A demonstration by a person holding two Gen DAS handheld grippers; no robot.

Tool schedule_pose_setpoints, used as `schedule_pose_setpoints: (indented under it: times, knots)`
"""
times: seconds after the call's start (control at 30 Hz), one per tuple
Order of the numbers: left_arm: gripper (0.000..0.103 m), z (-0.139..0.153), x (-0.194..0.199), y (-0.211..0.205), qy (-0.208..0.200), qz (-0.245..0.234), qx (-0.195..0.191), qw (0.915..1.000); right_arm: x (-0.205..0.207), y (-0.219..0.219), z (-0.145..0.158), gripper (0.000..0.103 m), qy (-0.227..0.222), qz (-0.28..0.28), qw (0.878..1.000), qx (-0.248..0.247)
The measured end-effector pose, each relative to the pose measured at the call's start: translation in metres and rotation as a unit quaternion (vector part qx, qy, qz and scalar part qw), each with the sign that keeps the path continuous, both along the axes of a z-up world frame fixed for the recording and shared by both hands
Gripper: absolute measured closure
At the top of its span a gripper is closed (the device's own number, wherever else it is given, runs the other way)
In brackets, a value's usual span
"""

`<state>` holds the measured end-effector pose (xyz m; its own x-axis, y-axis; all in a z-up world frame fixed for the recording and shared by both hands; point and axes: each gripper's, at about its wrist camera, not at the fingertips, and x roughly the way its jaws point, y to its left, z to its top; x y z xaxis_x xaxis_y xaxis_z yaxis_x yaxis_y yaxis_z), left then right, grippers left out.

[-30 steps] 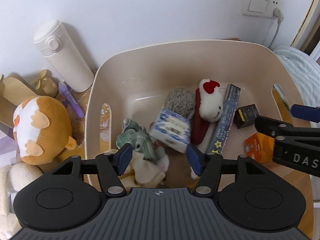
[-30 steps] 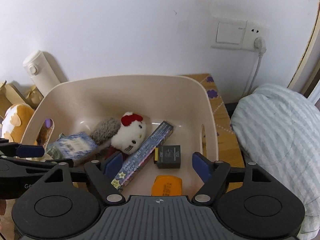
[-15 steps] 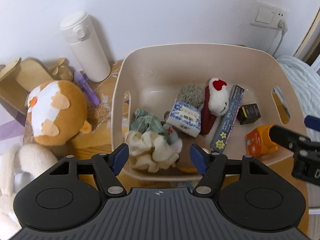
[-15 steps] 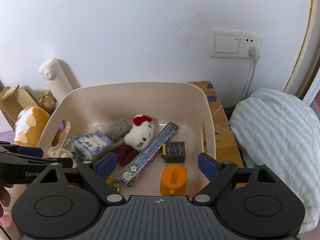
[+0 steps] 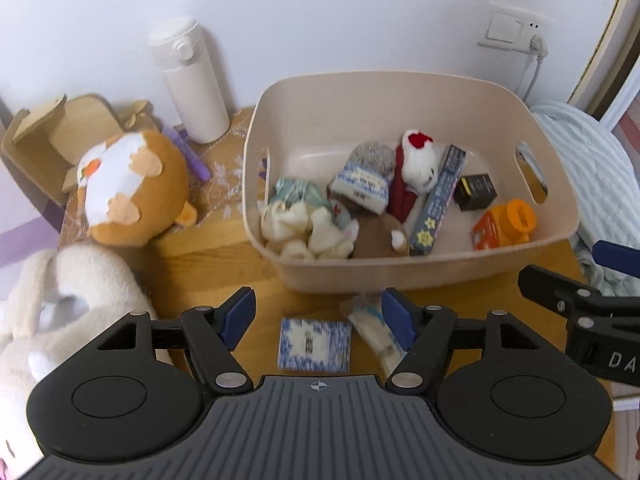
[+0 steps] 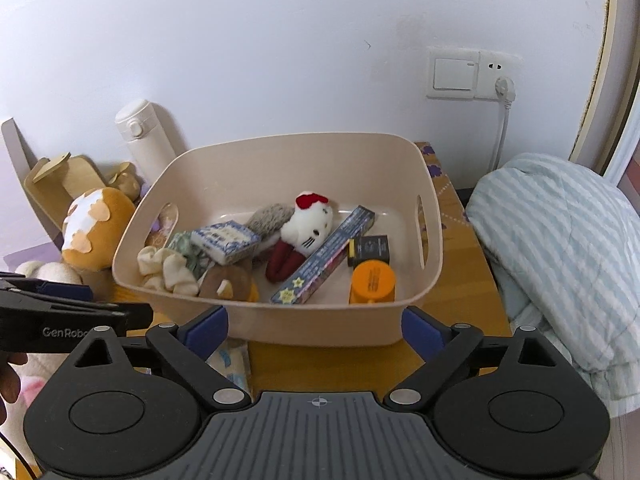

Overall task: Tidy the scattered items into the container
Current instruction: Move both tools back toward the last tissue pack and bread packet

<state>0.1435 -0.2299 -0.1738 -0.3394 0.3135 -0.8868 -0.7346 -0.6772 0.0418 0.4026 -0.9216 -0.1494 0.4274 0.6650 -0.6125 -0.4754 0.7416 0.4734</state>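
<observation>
A beige tub (image 5: 400, 276) (image 6: 320, 324) stands on the wooden table and holds several items: a white cat plush (image 5: 418, 164) (image 6: 308, 224), a blue tissue pack (image 5: 360, 188), a long star-printed box (image 5: 440, 204), a black box (image 5: 478, 192), an orange bottle (image 5: 508, 226) and pale socks (image 5: 304, 236). In front of the tub lie a blue-white tissue pack (image 5: 315, 345) and a clear-wrapped packet (image 5: 374, 328) (image 6: 234, 362). My left gripper (image 5: 318, 318) is open above these two. My right gripper (image 6: 316, 326) is open and empty before the tub's front wall.
An orange-and-white plush (image 5: 132, 188), a cream plush (image 5: 68, 300), a white flask (image 5: 192, 80), a purple pen (image 5: 192, 152) and a wooden stand (image 5: 52, 140) sit left of the tub. A striped blanket (image 6: 560, 264) lies at right. A wall socket with cord (image 6: 504, 88) is behind.
Both grippers have pulled back from over the tub toward the table's front. The two packets in front of the tub have come into the left wrist view.
</observation>
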Motion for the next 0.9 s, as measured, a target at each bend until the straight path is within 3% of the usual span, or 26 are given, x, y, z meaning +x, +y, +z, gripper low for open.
schedule_pose_setpoints:
  times: [0.47, 0.9]
  knots:
    - [0.030, -0.044, 0.004, -0.039, -0.025, 0.005, -0.048, 0.9985, -0.030, 0.029, -0.029, 0.007, 0.037, 0.052, 0.997, -0.049]
    - [0.030, -0.075, -0.008, -0.035, -0.054, 0.000, -0.064, 0.9964, -0.037, 0.069, -0.065, 0.007, 0.067, 0.096, 0.987, -0.109]
